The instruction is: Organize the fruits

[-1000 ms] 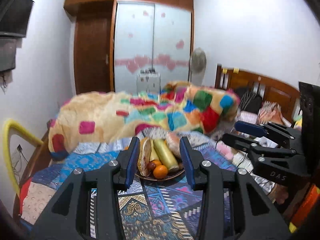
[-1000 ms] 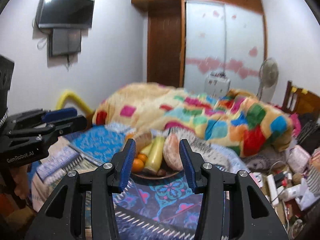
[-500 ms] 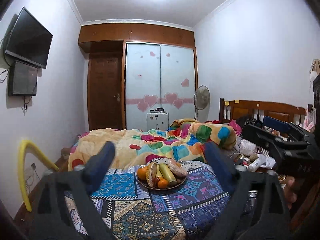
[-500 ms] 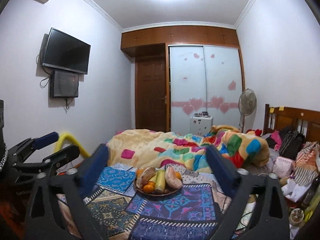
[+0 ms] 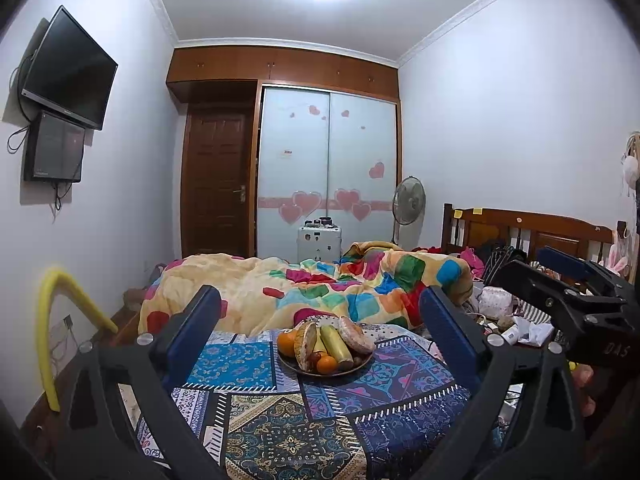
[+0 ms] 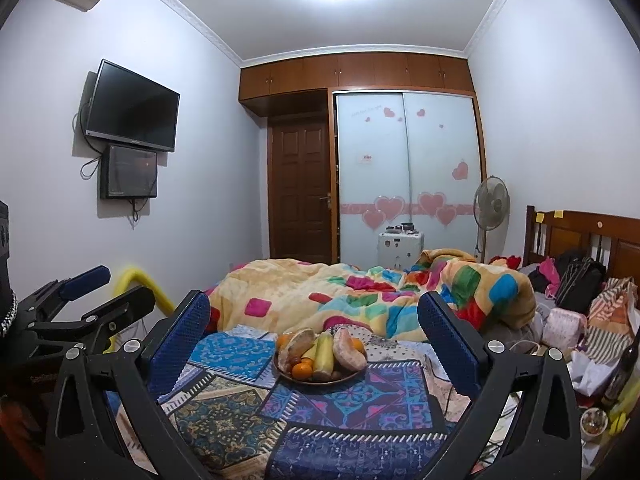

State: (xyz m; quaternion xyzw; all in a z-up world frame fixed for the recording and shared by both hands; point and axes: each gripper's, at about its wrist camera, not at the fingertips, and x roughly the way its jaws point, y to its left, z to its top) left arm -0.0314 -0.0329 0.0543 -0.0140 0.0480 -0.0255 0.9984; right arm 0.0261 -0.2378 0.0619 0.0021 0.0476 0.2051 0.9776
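right gripper (image 5: 560,276) reads "das"; left gripper (image 5: 320,320) spread wide

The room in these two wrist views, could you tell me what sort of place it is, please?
Most likely a home bedroom. A bed with a wooden headboard carries a rumpled patchwork quilt, a sliding-door wardrobe fills the far wall, and a television hangs on the side wall. The fruit plate sits on the bed's patterned cover.

The black left claw with blue pads (image 5: 320,320) is spread wide, holding nothing; the matching black right claw (image 6: 314,314) likewise gapes, level beside it
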